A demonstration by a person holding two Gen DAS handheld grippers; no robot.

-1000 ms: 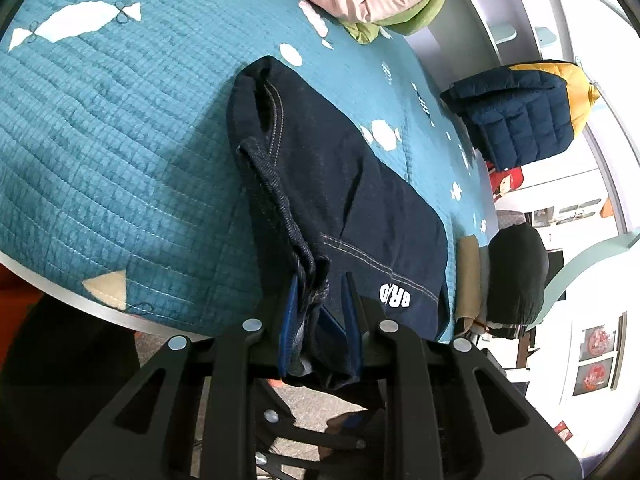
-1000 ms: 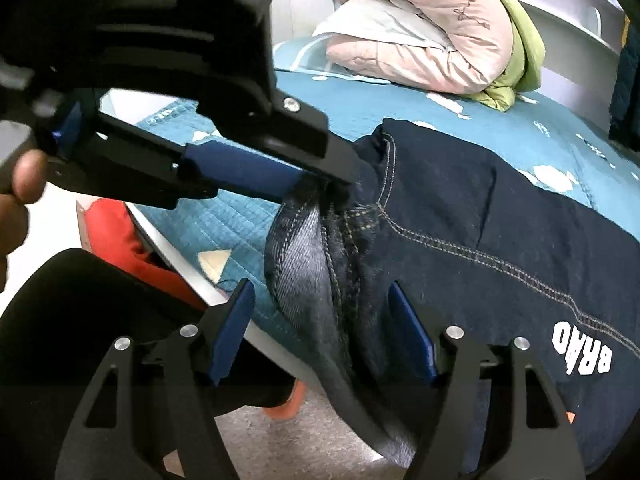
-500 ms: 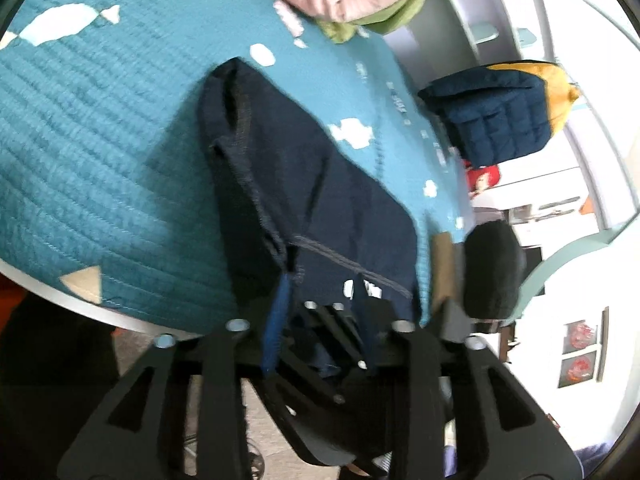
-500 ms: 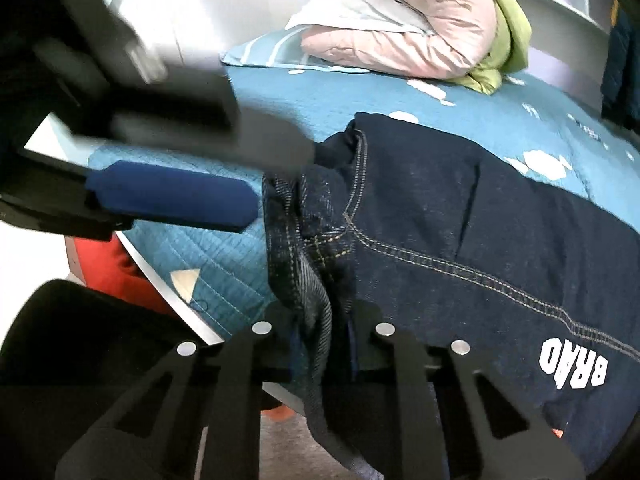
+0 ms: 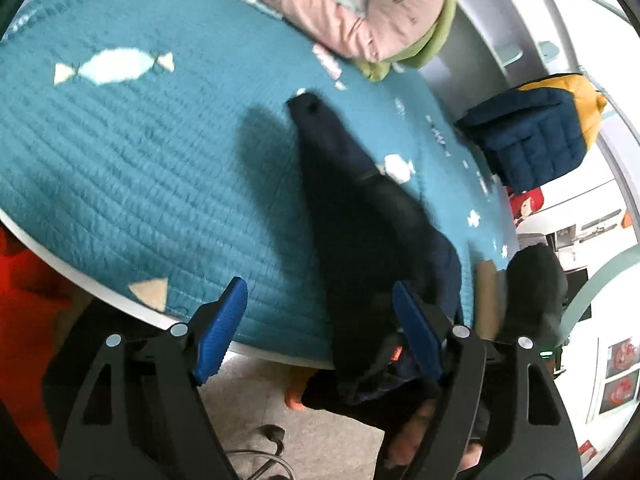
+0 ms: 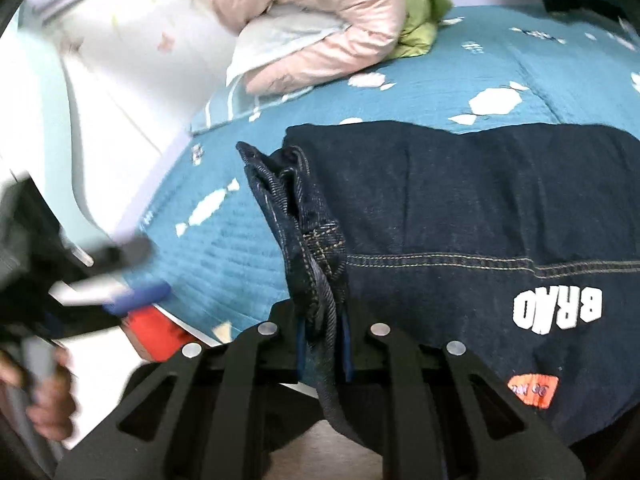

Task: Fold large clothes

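Observation:
Dark navy jeans (image 6: 460,216) with white "BRAD" lettering lie folded on the teal quilted bed (image 6: 224,236), their lower end hanging over the near edge. My right gripper (image 6: 322,356) is shut on the bunched denim edge at the jeans' left side. My left gripper (image 5: 320,328) is open and empty above the bed's near edge, with the jeans (image 5: 360,216) lying blurred just right of its middle. The left gripper also shows blurred at the left of the right wrist view (image 6: 120,300).
A pink and green duvet (image 5: 360,12) is piled at the head of the bed. A navy and yellow puffer jacket (image 5: 536,136) hangs at the right. A black round object (image 5: 536,280) sits at the bed's far right end. Something red (image 5: 24,296) lies below the bed edge.
My left gripper let go of the denim edge, opened wide and drew back to the left. My right gripper closed on that same bunched edge and now holds it.

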